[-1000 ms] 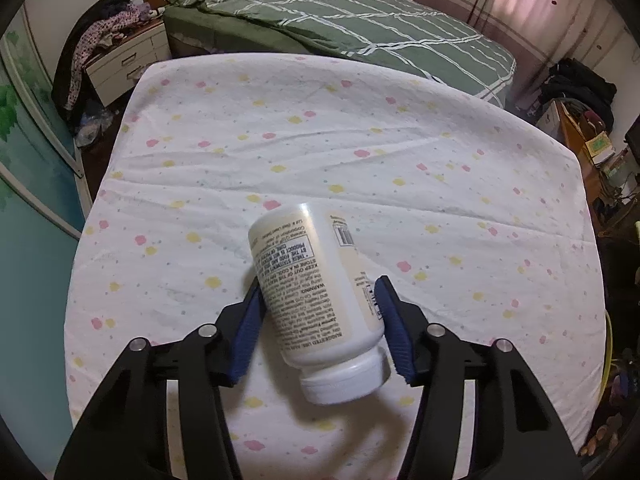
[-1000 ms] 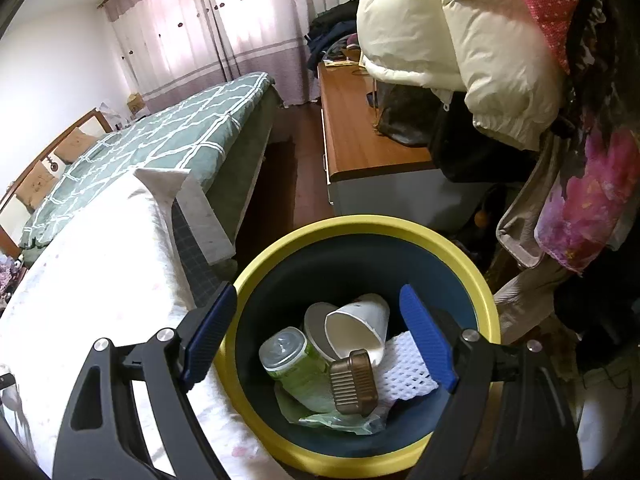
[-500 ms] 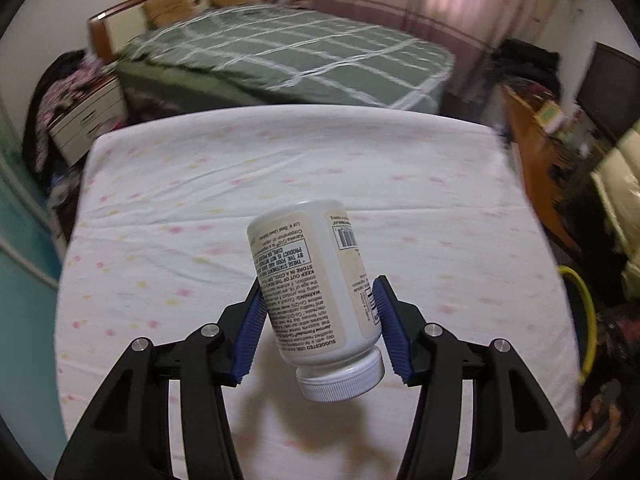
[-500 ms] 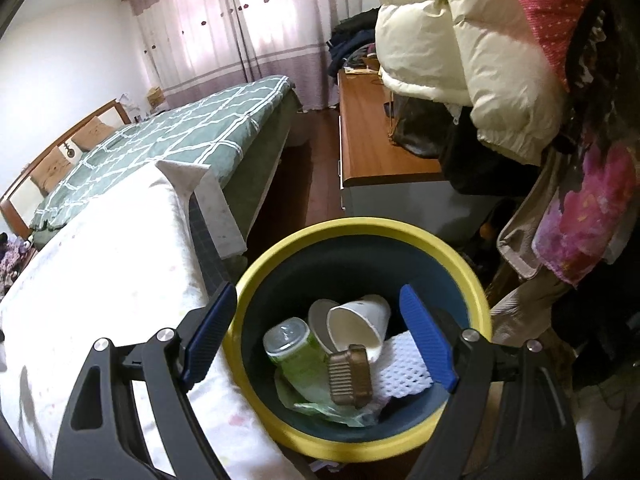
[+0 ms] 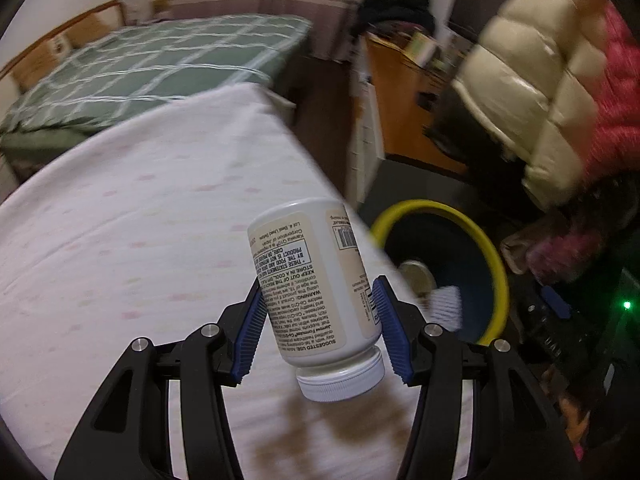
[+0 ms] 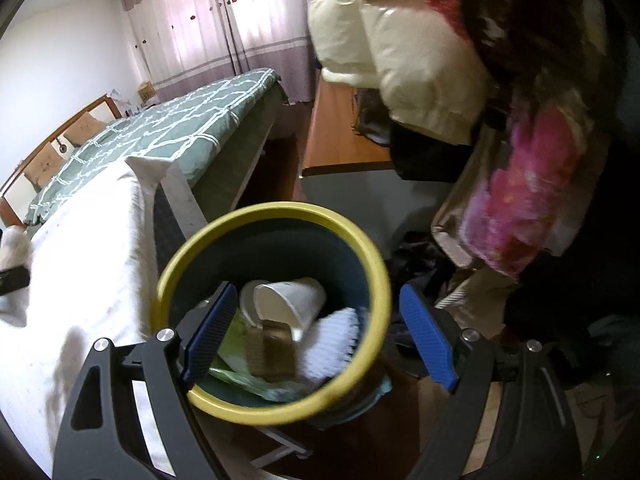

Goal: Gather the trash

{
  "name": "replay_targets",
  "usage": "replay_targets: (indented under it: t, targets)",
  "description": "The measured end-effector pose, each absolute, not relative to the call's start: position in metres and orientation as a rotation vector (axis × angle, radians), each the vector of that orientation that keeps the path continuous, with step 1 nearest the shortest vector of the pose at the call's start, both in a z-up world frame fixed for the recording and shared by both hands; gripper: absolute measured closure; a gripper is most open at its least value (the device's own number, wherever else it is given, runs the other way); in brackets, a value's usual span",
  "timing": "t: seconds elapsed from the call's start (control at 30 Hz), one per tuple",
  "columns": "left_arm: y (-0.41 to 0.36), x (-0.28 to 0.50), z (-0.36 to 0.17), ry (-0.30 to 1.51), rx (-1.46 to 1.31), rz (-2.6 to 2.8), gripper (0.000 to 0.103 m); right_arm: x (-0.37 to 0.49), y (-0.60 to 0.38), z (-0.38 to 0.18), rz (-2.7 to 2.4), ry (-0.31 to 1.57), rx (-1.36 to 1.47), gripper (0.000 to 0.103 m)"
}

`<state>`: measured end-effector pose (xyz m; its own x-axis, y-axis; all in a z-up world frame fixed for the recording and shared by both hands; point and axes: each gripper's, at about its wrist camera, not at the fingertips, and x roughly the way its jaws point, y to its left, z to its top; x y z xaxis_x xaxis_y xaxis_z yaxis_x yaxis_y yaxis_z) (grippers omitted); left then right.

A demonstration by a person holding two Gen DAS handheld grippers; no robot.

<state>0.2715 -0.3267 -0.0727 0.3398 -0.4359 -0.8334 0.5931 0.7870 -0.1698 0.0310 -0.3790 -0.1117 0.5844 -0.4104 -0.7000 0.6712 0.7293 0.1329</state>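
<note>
White plastic, with a beige printed label: that is the bottle (image 5: 316,280) you hold in the left gripper (image 5: 320,328). Its two blue pads (image 5: 251,332) pinch the bottle's sides near the neck. The bottle points away from you with its white cap (image 5: 340,378) toward the camera, and the label text reads upside down. It hangs above the white sheet (image 5: 140,240) near the mattress corner, not touching it. Past that corner, to the right, stands the bin (image 5: 496,264), dark inside with a yellow rim.

Your right gripper (image 6: 316,336) has its jaws spread wide with nothing between the pads. It hovers over the bin (image 6: 276,216). Inside lie a white paper cup (image 6: 288,300) on its side, a white foam net (image 6: 332,344), a small brown ribbed item (image 6: 272,350) and green plastic (image 6: 236,368); motion blur softens them.

The sheet (image 6: 80,280) borders the bin on the left. Beyond lies a green checked bedspread (image 6: 160,136). Cream and pink padded coats (image 6: 420,60) hang at right above the bin.
</note>
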Motion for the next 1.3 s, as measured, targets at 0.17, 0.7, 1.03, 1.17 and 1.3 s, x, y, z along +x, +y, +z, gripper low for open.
replay_targets:
  t: [0.17,0.7,1.03,1.17,1.3]
  targets:
    - [-0.393,0.251,-0.092,1.062,0.228,-0.749,0.050,0.010,-0.390,-0.111,-0.656,0.693,0.411,0.024]
    - [-0.487,0.229,-0.135,1.095,0.344,-0.771,0.027,-0.026,-0.410,-0.106,-0.681,0.678,0.434,0.024]
    - [-0.381,0.195,-0.066,0.850,0.281,-0.679,0.005,-0.009,-0.373,-0.095,-0.559,0.694,0.384,0.022]
    - [-0.295,0.168,-0.035,0.721,0.216,-0.579,0.005,-0.002,-0.340,-0.081,-0.460,0.680,0.350,0.022]
    - [-0.210,0.140,-0.013,0.630,0.142,-0.444,0.005,0.001,-0.302,-0.064,-0.383,0.655,0.296,0.021]
